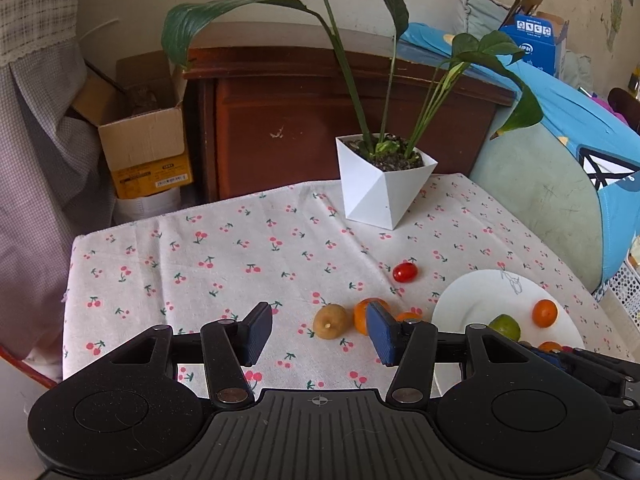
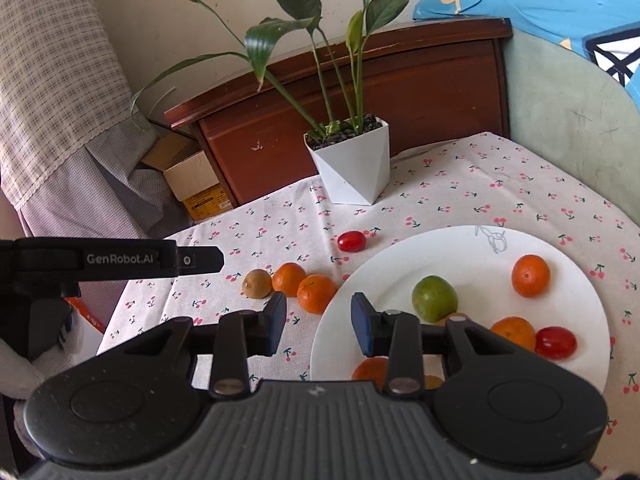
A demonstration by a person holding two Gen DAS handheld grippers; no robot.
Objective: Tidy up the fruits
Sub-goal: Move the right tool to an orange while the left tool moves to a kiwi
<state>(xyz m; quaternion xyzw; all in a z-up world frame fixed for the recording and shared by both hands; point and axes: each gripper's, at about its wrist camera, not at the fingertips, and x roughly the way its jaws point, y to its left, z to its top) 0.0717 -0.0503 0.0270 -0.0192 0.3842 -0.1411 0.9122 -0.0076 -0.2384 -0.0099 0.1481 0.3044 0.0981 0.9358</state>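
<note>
A white plate [image 2: 460, 256] on the cherry-print cloth holds a green fruit [image 2: 434, 298], an orange [image 2: 530, 275], a red tomato [image 2: 556, 343] and several more oranges. On the cloth left of the plate lie a brown kiwi [image 2: 257, 283], two oranges [image 2: 289, 278] [image 2: 316, 293] and a red tomato [image 2: 351, 241]. My right gripper [image 2: 318, 326] is open and empty over the plate's left rim. My left gripper [image 1: 320, 334] is open and empty, just short of the kiwi [image 1: 330, 321] and an orange [image 1: 362, 314]. The plate [image 1: 480, 296] shows at the right in the left wrist view.
A white angular pot with a leafy plant [image 2: 352, 168] stands at the back of the table. A dark wooden cabinet [image 1: 304, 120] and a cardboard box [image 1: 144, 140] are behind. A cushion and blue fabric [image 1: 560, 184] lie to the right.
</note>
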